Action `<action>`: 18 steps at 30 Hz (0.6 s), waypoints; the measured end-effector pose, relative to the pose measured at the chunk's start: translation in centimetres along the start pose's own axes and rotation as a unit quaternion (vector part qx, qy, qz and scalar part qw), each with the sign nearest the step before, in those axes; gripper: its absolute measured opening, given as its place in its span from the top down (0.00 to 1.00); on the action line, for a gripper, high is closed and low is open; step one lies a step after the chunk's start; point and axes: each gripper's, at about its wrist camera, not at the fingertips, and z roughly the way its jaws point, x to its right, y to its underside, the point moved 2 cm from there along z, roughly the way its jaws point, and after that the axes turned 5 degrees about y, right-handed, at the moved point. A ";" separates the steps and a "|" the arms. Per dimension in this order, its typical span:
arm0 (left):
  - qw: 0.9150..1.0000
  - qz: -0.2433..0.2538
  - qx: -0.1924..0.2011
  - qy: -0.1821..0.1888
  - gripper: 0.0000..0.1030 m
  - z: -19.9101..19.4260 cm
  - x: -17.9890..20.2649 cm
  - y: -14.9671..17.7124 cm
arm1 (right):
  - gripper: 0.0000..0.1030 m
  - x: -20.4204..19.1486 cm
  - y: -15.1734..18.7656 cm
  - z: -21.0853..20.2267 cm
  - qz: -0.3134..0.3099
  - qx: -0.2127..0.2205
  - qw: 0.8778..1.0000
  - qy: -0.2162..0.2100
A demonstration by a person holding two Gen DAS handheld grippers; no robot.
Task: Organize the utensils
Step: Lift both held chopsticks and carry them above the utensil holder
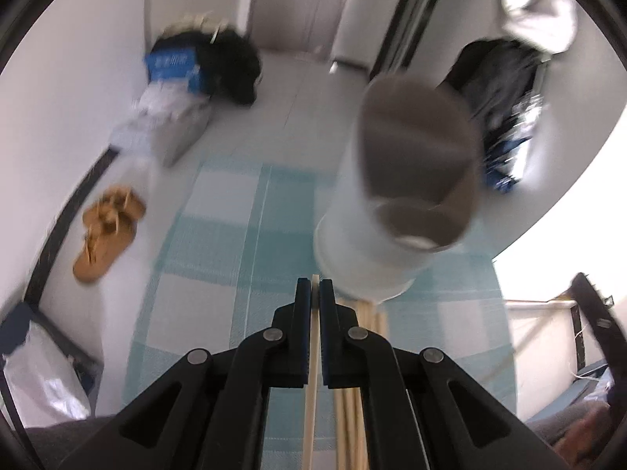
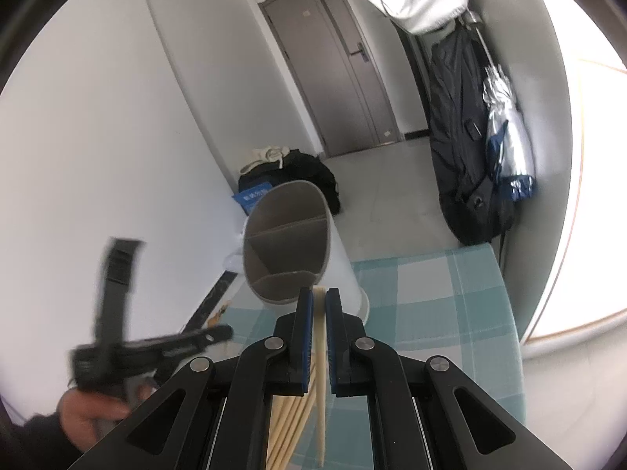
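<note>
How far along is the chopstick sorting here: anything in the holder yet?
Nothing looks done: the holder's visible compartments look empty. In hand: the left gripper is shut on one chopstick, the right gripper on a bundle of chopsticks. Left to do: drop those in, then the loose chopsticks on the checked cloth.

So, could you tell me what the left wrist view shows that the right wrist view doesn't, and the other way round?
Only the left wrist view shows the tan sandals on the floor and the left gripper shut on a single chopstick, with more chopsticks lying on the cloth beside it.

Only the right wrist view shows the grey door, the folded umbrella, and the right gripper shut on a bundle of chopsticks.

Both show the white divided holder standing on the blue checked cloth.
</note>
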 end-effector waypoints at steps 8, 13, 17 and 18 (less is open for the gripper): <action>0.995 0.056 0.066 0.041 1.00 -4.4 2.8 0.0 | 0.94 -1.8 0.4 -1.1 -0.024 0.020 1.000 0.003; 0.994 0.078 0.058 0.043 1.00 -4.6 2.7 0.0 | 0.95 -2.7 0.5 -1.2 -0.037 0.027 0.999 0.004; 0.995 0.081 0.047 0.045 1.00 -4.9 2.9 -0.2 | 0.95 -3.2 0.4 -1.4 -0.046 0.033 0.998 0.003; 0.995 0.083 0.046 0.044 1.00 -5.2 2.9 -0.1 | 0.95 -3.3 0.3 -1.5 -0.047 0.035 0.998 0.002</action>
